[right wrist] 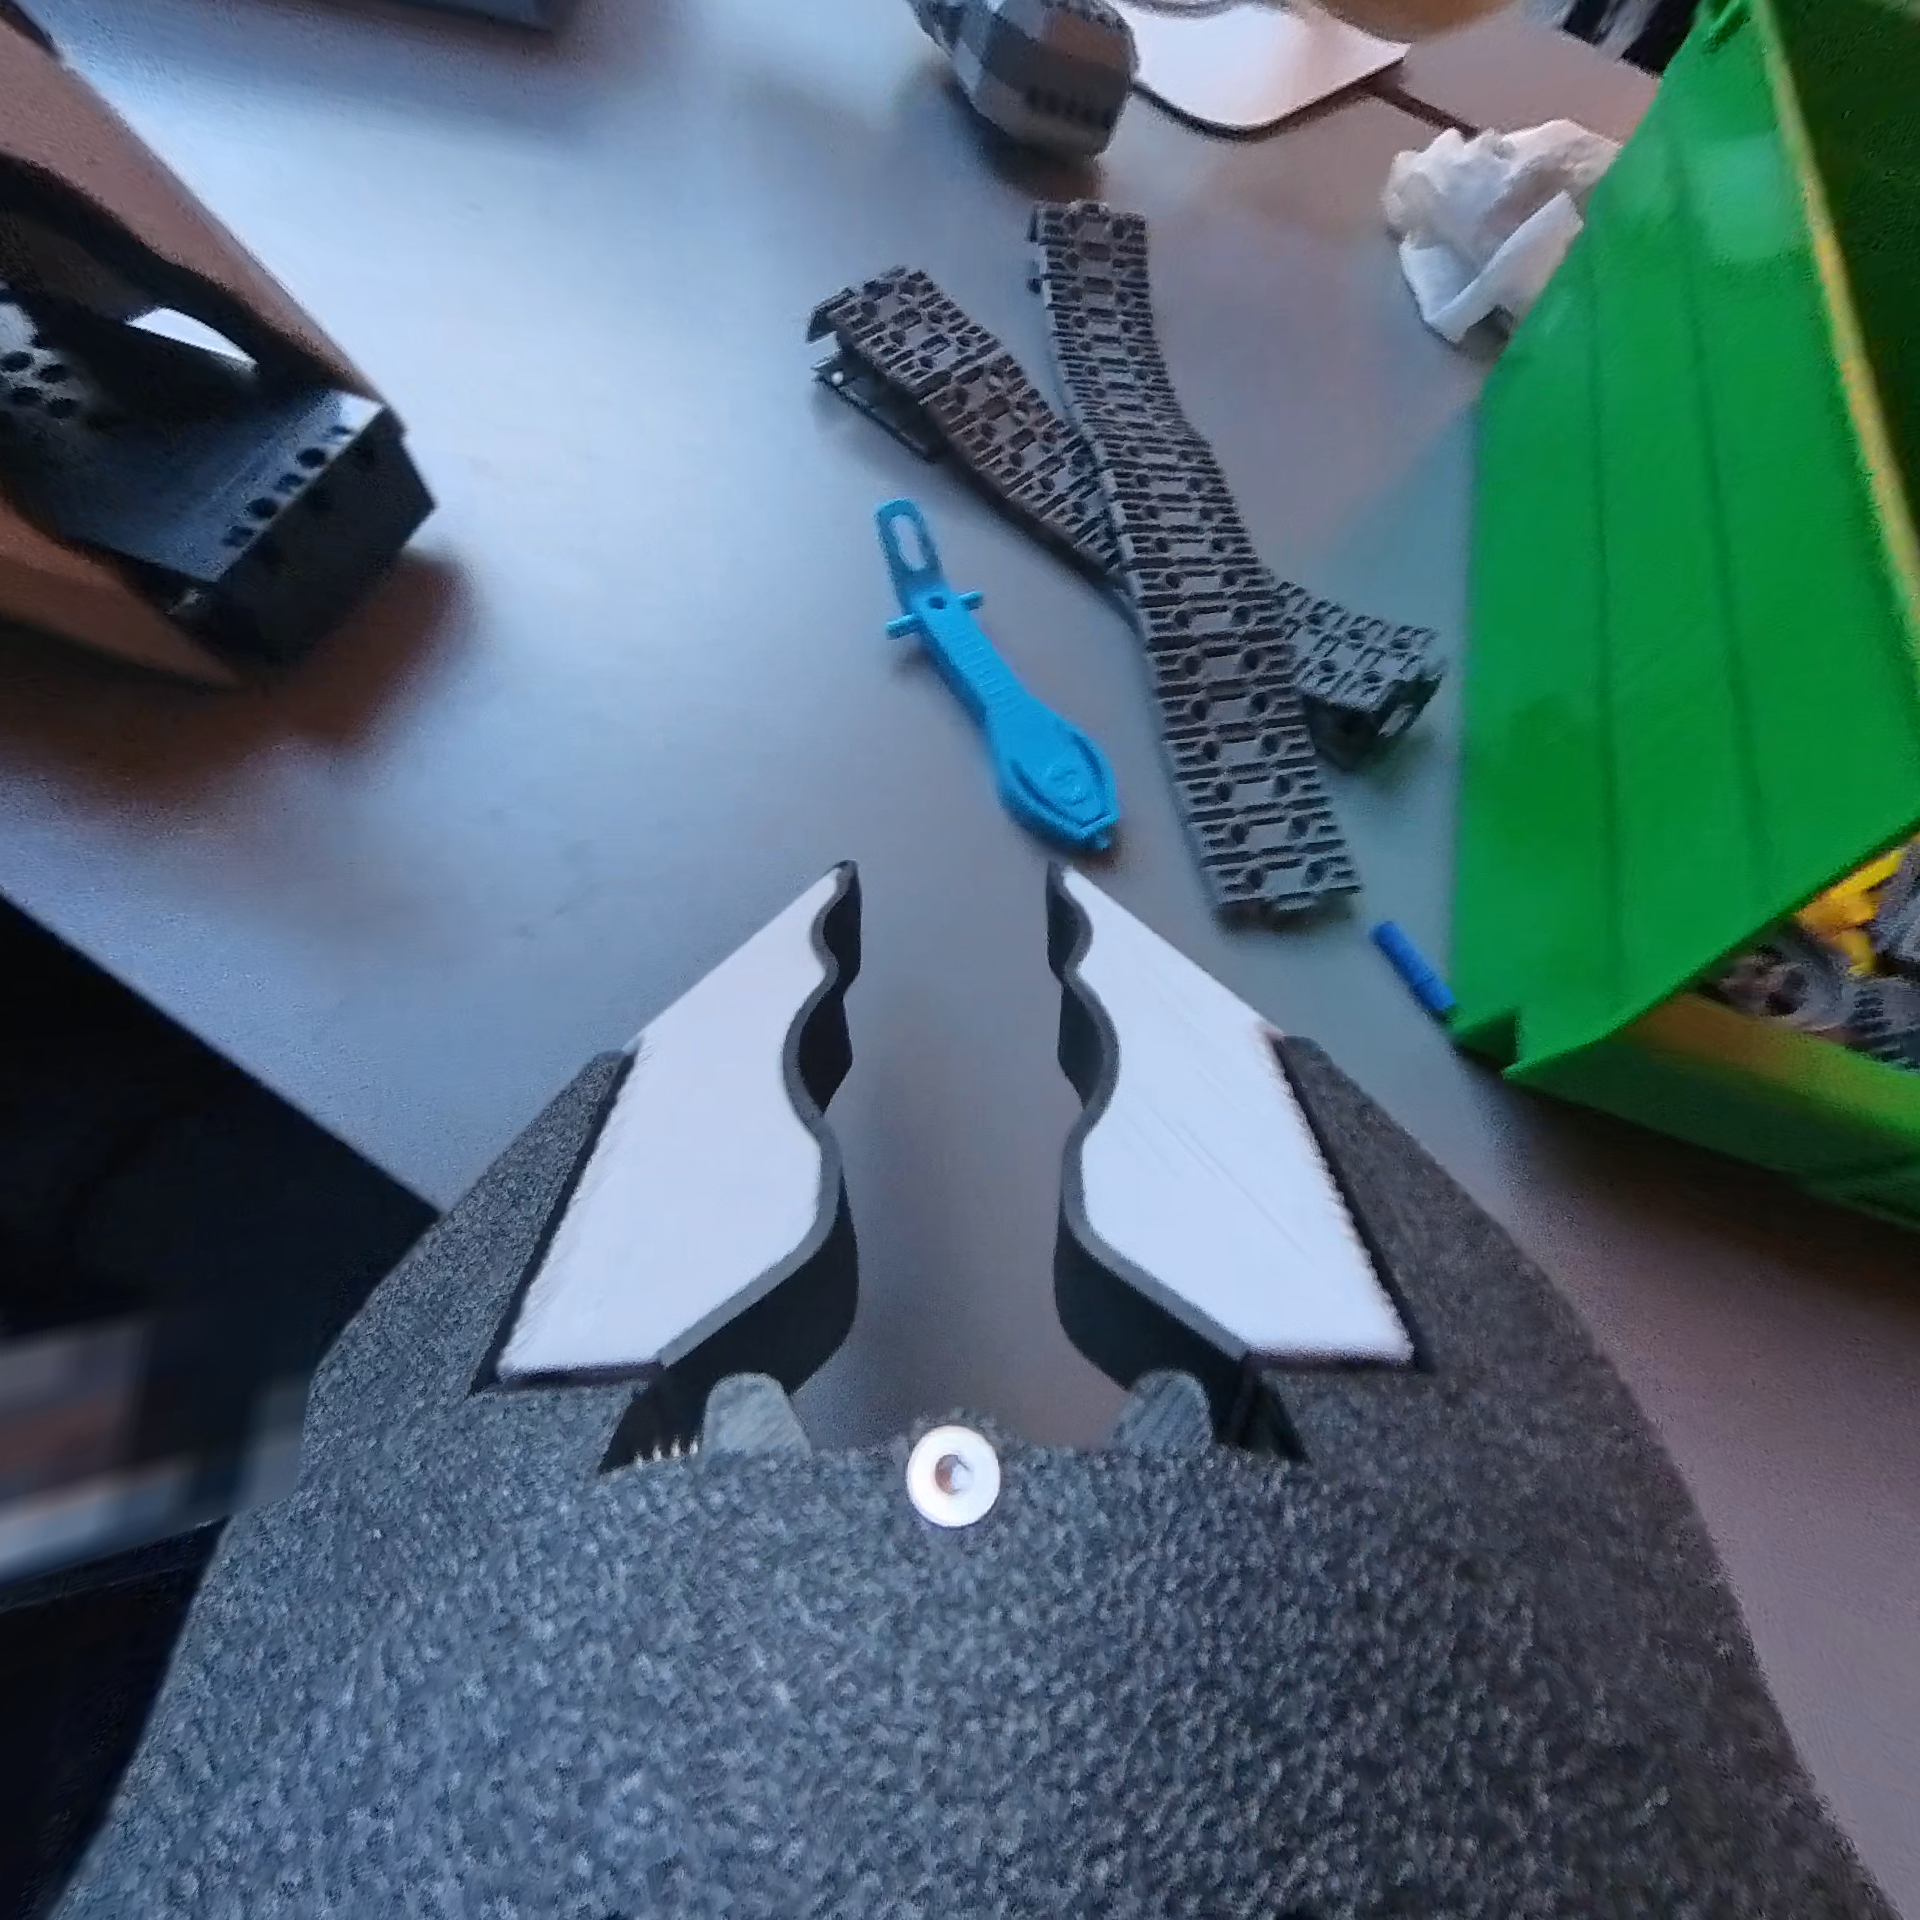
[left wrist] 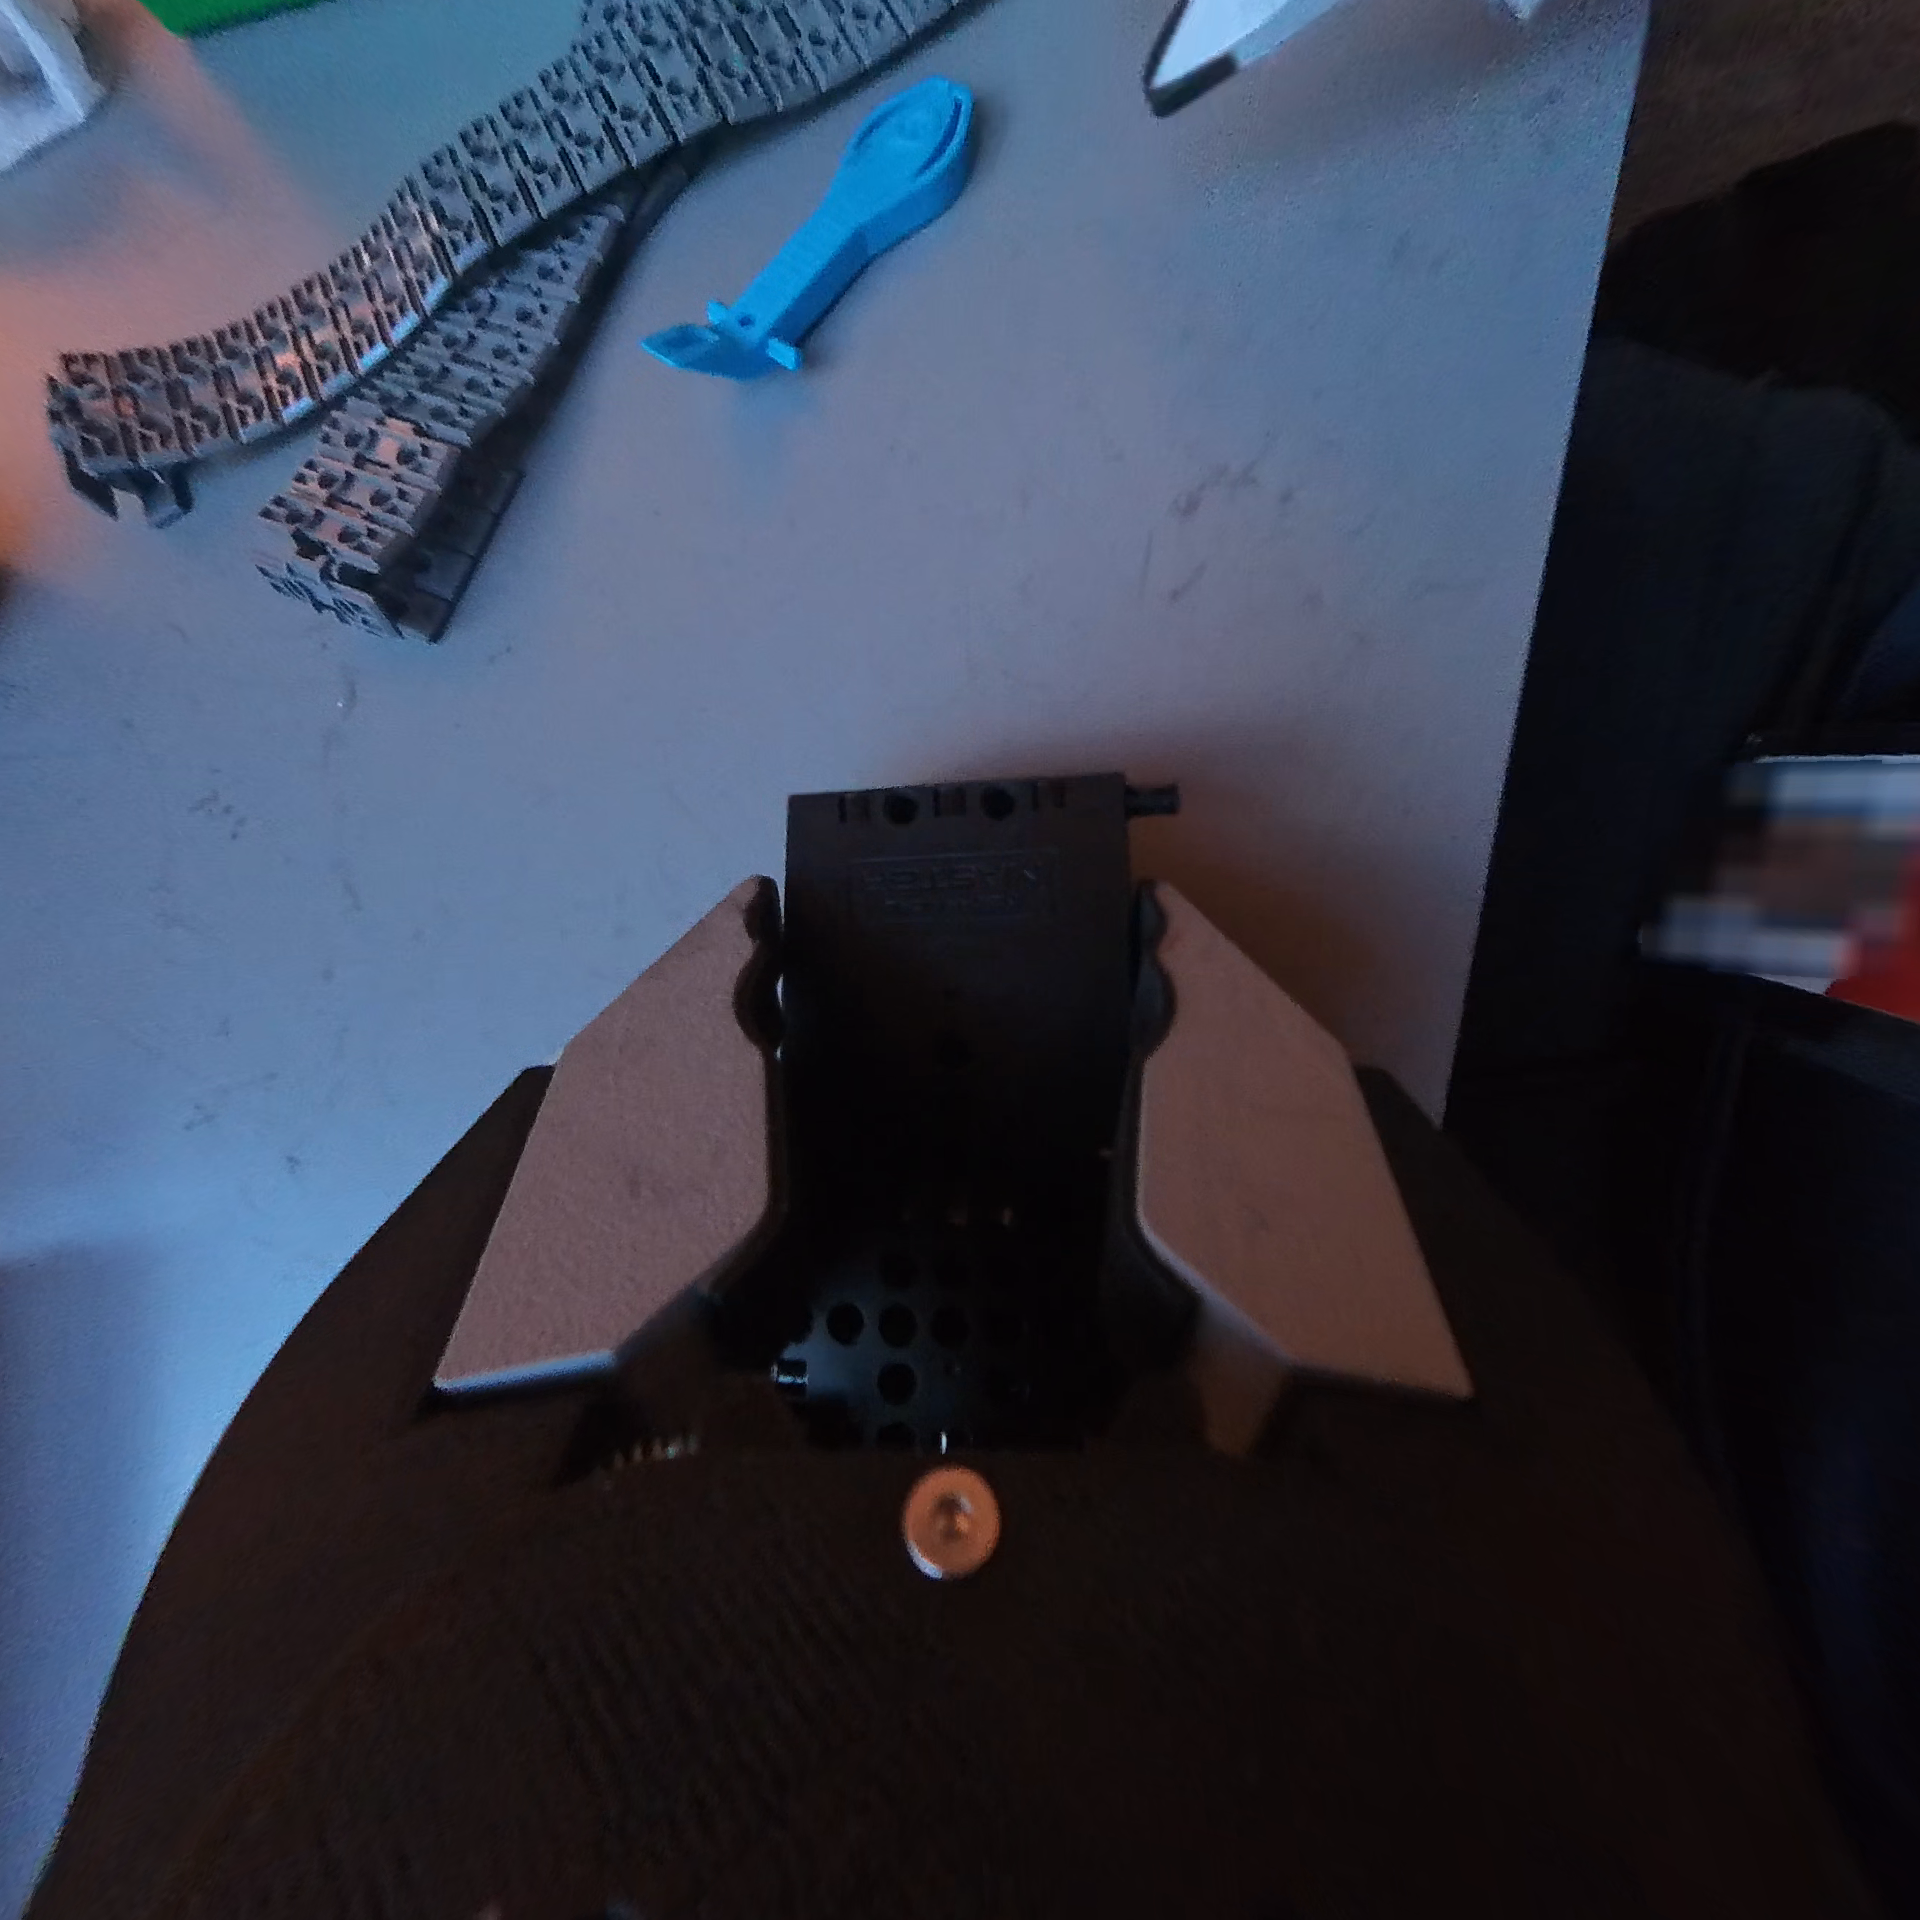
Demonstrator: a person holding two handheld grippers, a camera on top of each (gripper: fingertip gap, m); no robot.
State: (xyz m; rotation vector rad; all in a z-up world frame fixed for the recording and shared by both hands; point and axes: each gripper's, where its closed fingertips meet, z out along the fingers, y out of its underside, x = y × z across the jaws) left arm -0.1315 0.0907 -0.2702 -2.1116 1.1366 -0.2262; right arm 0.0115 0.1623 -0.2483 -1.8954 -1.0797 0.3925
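Grey, scuffed table (left wrist: 935, 623) under dim bluish light, with a dark drop-off along the right of the left wrist view.

Centre of that view: black block (left wrist: 951, 1039), boxy, with round holes along its far edge, a grid of holes near its base and a small peg jutting from its upper right corner. Probably a perforated building-set housing, though too dark to tell for sure. Clamped on both flanks by the left hand-held gripper (left wrist: 956, 909), pale fingers pressed against its sides, far end poking out past the fingertips. Whether it rests on the table or hangs just above cannot be told.

Farther up the frame: blue plastic tool (left wrist: 831, 239) lying flat, forked end toward lower left, well apart from the block. Upper left: two grey track strips (left wrist: 416, 291), linked segments, one overlapping the other.

Right wrist view: right hand-held gripper (right wrist: 951, 894) released, wavy-edged fingers spread with only bare table between them, grasping nothing. Just beyond its tips, the blue tool's rounded end; tracks crossed to the right of that. Small blue pin (right wrist: 1411, 966) beside the foot of a green bin (right wrist: 1662, 623) at the right edge, tilted, mixed parts showing at its lower corner. Crumpled white tissue (right wrist: 1486, 218) at upper right.
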